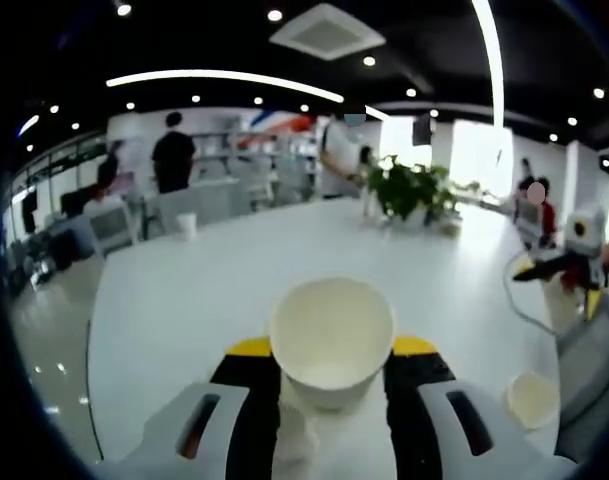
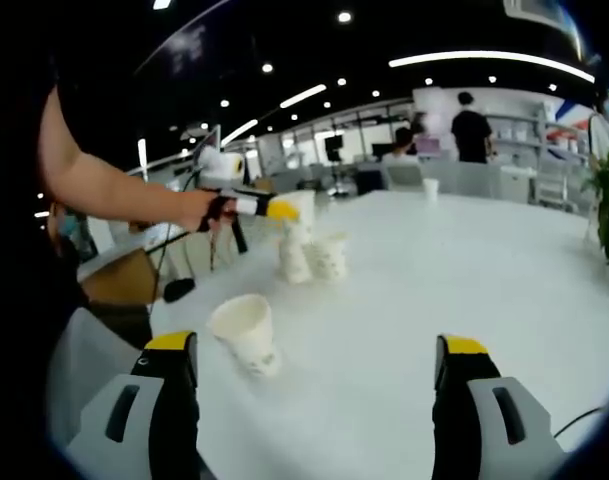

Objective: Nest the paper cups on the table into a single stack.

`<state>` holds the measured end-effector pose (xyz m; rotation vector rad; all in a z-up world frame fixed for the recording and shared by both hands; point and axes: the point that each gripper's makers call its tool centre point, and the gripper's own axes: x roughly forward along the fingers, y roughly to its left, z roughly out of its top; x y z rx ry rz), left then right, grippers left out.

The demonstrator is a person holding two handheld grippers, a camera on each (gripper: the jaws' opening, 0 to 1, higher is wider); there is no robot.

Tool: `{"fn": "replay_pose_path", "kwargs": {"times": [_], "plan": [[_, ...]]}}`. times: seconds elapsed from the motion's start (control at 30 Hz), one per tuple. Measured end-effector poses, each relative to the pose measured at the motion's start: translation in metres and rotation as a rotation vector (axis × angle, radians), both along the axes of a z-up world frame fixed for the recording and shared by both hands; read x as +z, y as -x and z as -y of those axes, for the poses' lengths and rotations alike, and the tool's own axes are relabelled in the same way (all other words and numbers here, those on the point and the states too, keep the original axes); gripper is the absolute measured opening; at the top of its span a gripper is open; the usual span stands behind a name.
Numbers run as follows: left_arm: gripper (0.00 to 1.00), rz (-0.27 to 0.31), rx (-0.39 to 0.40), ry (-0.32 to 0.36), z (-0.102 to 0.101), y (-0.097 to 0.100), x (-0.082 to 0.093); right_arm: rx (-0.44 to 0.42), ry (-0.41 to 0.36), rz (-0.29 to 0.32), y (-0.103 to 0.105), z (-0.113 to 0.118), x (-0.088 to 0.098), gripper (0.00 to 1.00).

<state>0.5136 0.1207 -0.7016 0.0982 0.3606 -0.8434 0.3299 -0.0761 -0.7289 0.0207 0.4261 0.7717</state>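
left gripper (image 1: 332,352) is clamping a paper cup (image 1: 332,338) over the white table (image 1: 184,300); right gripper (image 2: 317,352) is hanging wide apart, holding nothing.

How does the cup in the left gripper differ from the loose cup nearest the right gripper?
The held cup is lifted between the left gripper jaws; the loose cup stands free on the table, untouched. The held one sits above other cups; the loose one stands alone. Both are white paper cups, mouths up.
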Motion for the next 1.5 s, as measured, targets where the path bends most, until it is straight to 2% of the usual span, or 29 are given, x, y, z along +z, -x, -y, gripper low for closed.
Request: {"fn": "replay_pose_path", "kwargs": {"times": [0.3,0.53,0.67,0.77,0.8,0.83,1.07,1.2,1.27,1.4,1.5], "plan": [[0.37,0.023,-0.001,-0.002,0.001,-0.005,0.017,0.005,0.004,0.006,0.000,-0.001,0.001,0.98],[0.37,0.027,-0.015,-0.005,0.002,-0.006,0.022,0.006,0.029,0.021,-0.002,0.004,0.001,1.00],[0.37,0.029,-0.025,-0.005,0.003,-0.005,0.025,0.032,0.089,0.048,-0.004,0.008,-0.002,1.00],[0.37,0.029,-0.030,-0.004,0.003,-0.006,0.027,0.044,0.099,0.054,-0.007,0.011,-0.001,1.00],[0.37,0.029,-0.031,-0.005,0.003,-0.006,0.027,0.048,0.099,0.073,-0.008,0.011,0.001,1.00],[0.37,0.029,-0.032,-0.005,0.003,-0.006,0.028,0.054,0.104,0.121,-0.012,0.012,0.005,1.00],[0.38,0.031,-0.045,-0.004,0.004,-0.003,0.034,0.064,0.117,0.131,-0.014,0.015,0.004,1.00],[0.38,0.031,-0.056,-0.003,0.007,0.000,0.035,0.091,0.160,0.148,-0.012,0.015,-0.002,0.96],[0.38,0.031,-0.062,-0.002,0.009,0.002,0.036,0.093,0.155,0.144,-0.013,0.016,-0.003,0.94],[0.38,0.033,-0.072,0.002,0.012,0.003,0.038,0.065,0.135,0.160,-0.019,0.021,0.000,0.98],[0.38,0.038,-0.081,0.003,0.014,0.004,0.039,0.056,0.126,0.147,-0.021,0.023,-0.002,1.00]]}}
